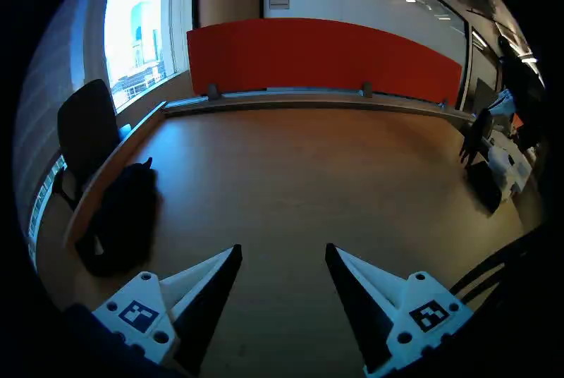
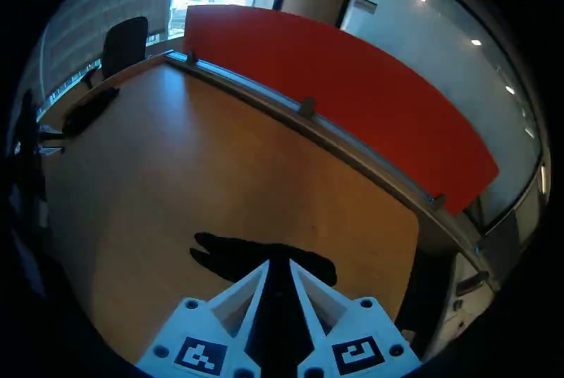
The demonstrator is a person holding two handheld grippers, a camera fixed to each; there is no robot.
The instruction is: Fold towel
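Right gripper (image 2: pixel 278 263): narrowed right down, dark towel (image 2: pixel 225 254) looks pinched between its fingers
Left gripper (image 1: pixel 283 246): spread wide, nothing held, parked over bare desk (image 1: pixel 296 166)
Towel spot: bunched on the desk at the right gripper's tips
Progress: barely started tbh, no fold made yet, spreading and folding all left to be done

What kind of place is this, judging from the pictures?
Most likely an office: a long wooden desk with a red divider screen along its far edge, and a black office chair beside a window.
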